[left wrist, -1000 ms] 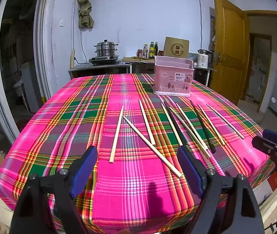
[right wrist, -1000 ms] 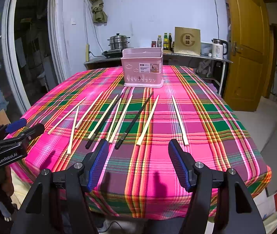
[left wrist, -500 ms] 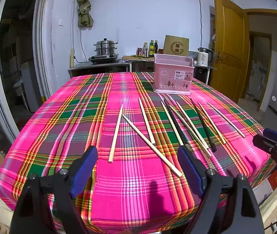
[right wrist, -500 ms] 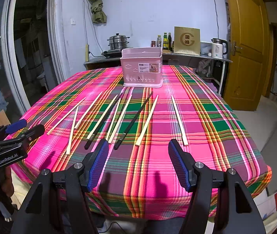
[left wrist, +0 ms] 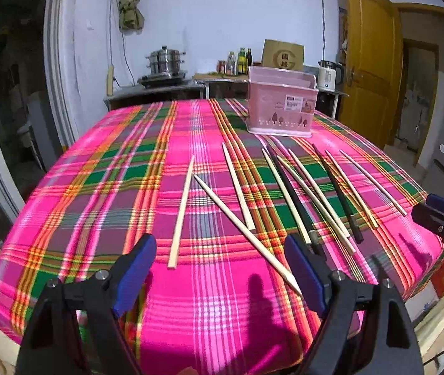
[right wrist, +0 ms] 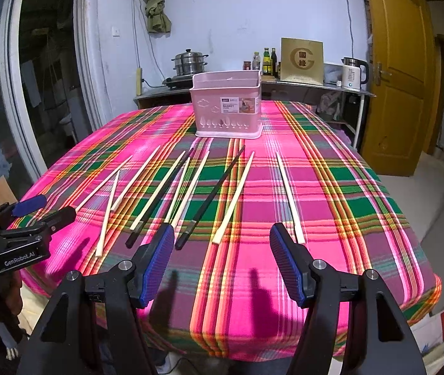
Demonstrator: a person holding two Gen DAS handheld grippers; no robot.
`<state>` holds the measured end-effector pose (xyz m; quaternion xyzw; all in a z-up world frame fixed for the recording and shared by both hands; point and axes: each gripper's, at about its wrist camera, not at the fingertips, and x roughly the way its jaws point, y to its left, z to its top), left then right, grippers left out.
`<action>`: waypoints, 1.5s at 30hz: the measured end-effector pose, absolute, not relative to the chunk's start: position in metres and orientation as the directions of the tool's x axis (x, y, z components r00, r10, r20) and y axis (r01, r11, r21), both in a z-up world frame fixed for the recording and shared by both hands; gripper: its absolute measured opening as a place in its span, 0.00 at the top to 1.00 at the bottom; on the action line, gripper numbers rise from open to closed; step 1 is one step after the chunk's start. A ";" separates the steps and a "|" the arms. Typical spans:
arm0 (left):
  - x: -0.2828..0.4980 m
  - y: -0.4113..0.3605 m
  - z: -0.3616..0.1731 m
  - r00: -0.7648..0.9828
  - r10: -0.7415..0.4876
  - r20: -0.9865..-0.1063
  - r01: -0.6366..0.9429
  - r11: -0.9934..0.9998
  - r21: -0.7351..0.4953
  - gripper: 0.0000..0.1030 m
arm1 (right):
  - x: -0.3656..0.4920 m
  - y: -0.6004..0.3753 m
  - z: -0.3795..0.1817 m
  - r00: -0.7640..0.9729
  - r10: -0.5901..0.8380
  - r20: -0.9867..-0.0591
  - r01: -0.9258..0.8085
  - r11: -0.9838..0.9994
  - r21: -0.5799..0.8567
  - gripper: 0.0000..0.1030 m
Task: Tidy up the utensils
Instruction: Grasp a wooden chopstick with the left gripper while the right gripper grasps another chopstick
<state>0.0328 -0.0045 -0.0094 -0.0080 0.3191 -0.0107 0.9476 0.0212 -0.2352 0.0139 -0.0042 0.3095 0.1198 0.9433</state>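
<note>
A: Change over the last second? Both views nearly identical; left gripper [left wrist: 220,268] and right gripper [right wrist: 220,261] hover, jaws spread, empty.

B: Chopsticks [right wrist: 232,198] all on the tablecloth [right wrist: 331,187], basket [right wrist: 226,106] beyond. Sorting not begun.

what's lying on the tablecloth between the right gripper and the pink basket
In the right wrist view, chopsticks: light wooden chopsticks and black chopsticks lie loose on the plaid cloth between the open right gripper and the pink basket.
</note>
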 end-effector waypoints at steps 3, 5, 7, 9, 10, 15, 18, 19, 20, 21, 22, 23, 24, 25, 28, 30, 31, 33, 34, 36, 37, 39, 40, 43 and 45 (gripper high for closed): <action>0.047 -0.002 -0.010 0.784 -0.031 -0.620 0.013 0.999 -0.034 0.18 | 0.033 -0.235 0.012 0.773 0.223 -0.594 -0.229 0.971 0.067 0.38; 0.056 0.000 -0.010 0.779 -0.019 -0.627 -0.002 0.999 -0.033 0.21 | 0.042 -0.235 0.012 0.765 0.230 -0.601 -0.232 0.970 0.076 0.38; 0.067 0.004 -0.010 0.768 -0.018 -0.640 -0.014 0.999 -0.045 0.21 | 0.050 -0.235 0.012 0.761 0.234 -0.606 -0.233 0.969 0.081 0.38; 0.080 0.007 -0.010 0.752 -0.049 -0.657 0.000 0.997 -0.075 0.21 | 0.059 -0.232 0.013 0.756 0.241 -0.609 -0.241 0.967 0.083 0.38; 0.085 0.008 -0.011 0.745 -0.047 -0.665 -0.006 0.997 -0.076 0.22 | 0.063 -0.232 0.014 0.754 0.244 -0.610 -0.244 0.966 0.084 0.38; 0.112 0.015 -0.016 0.703 -0.060 -0.709 -0.017 0.995 -0.102 0.31 | 0.091 -0.221 0.014 0.723 0.268 -0.637 -0.277 0.957 0.089 0.44; 0.126 0.016 -0.019 0.679 -0.082 -0.729 -0.013 0.992 -0.124 0.37 | 0.112 -0.211 0.014 0.698 0.265 -0.665 -0.290 0.954 0.076 0.53; 0.131 0.017 -0.020 0.672 -0.089 -0.736 -0.012 0.991 -0.130 0.40 | 0.118 -0.208 0.014 0.691 0.268 -0.672 -0.295 0.952 0.076 0.55; 0.133 0.017 -0.021 0.665 -0.092 -0.741 -0.012 0.991 -0.134 0.43 | 0.127 -0.205 0.014 0.679 0.274 -0.681 -0.302 0.950 0.081 0.56; 0.136 0.017 -0.022 0.659 -0.096 -0.746 -0.010 0.991 -0.136 0.45 | 0.134 -0.202 0.014 0.672 0.280 -0.686 -0.307 0.948 0.086 0.56; 0.139 0.017 -0.022 0.654 -0.100 -0.750 -0.008 0.990 -0.139 0.47 | 0.141 -0.199 0.013 0.665 0.284 -0.690 -0.313 0.946 0.088 0.57; 0.142 0.017 -0.023 0.648 -0.104 -0.755 -0.010 0.989 -0.145 0.49 | 0.146 -0.196 0.013 0.660 0.284 -0.695 -0.316 0.945 0.086 0.60; 0.144 0.018 -0.024 0.638 -0.110 -0.762 -0.012 0.988 -0.154 0.51 | 0.154 -0.192 0.012 0.650 0.285 -0.704 -0.321 0.943 0.084 0.61; 0.147 0.018 -0.026 0.630 -0.115 -0.768 -0.015 0.987 -0.160 0.54 | 0.160 -0.188 0.011 0.642 0.290 -0.709 -0.329 0.940 0.086 0.63; 0.154 0.019 -0.029 0.611 -0.110 -0.784 -0.026 0.987 -0.159 0.59 | 0.178 -0.176 0.006 0.619 0.293 -0.729 -0.344 0.935 0.084 0.65; 0.158 0.020 -0.031 0.596 -0.108 -0.796 -0.037 0.986 -0.162 0.61 | 0.188 -0.172 0.002 0.597 0.298 -0.745 -0.350 0.932 0.092 0.67; 0.159 0.021 -0.032 0.592 -0.108 -0.799 -0.042 0.985 -0.165 0.62 | 0.194 -0.169 0.000 0.586 0.298 -0.753 -0.351 0.932 0.095 0.68; 0.162 0.021 -0.032 0.592 -0.095 -0.801 -0.050 0.987 -0.154 0.64 | 0.204 -0.168 -0.003 0.574 0.297 -0.763 -0.350 0.931 0.099 0.70; 0.163 0.021 -0.032 0.591 -0.091 -0.802 -0.052 0.987 -0.150 0.65 | 0.210 -0.167 -0.006 0.565 0.297 -0.770 -0.347 0.932 0.104 0.70; 0.167 0.020 -0.032 0.588 -0.082 -0.804 -0.057 0.988 -0.142 0.66 | 0.219 -0.167 -0.009 0.553 0.292 -0.780 -0.341 0.934 0.108 0.72; 0.170 0.019 -0.032 0.586 -0.073 -0.807 -0.060 0.989 -0.133 0.67 | 0.223 -0.167 -0.011 0.547 0.289 -0.786 -0.337 0.935 0.109 0.73; 0.174 0.018 -0.032 0.583 -0.060 -0.811 -0.063 0.991 -0.119 0.68 | 0.234 -0.166 -0.016 0.527 0.278 -0.803 -0.327 0.939 0.111 0.75; 0.176 0.018 -0.032 0.579 -0.053 -0.814 -0.064 0.992 -0.110 0.68 | 0.238 -0.166 -0.019 0.518 0.275 -0.810 -0.324 0.940 0.112 0.76; 0.180 0.014 -0.032 0.572 -0.033 -0.820 -0.065 0.994 -0.086 0.68 | 0.246 -0.163 -0.024 0.493 0.261 -0.830 -0.319 0.942 0.107 0.79; 0.183 0.011 -0.032 0.569 -0.011 -0.822 -0.065 0.996 -0.058 0.69 | 0.250 -0.159 -0.025 0.492 0.246 -0.835 -0.319 0.944 0.090 0.81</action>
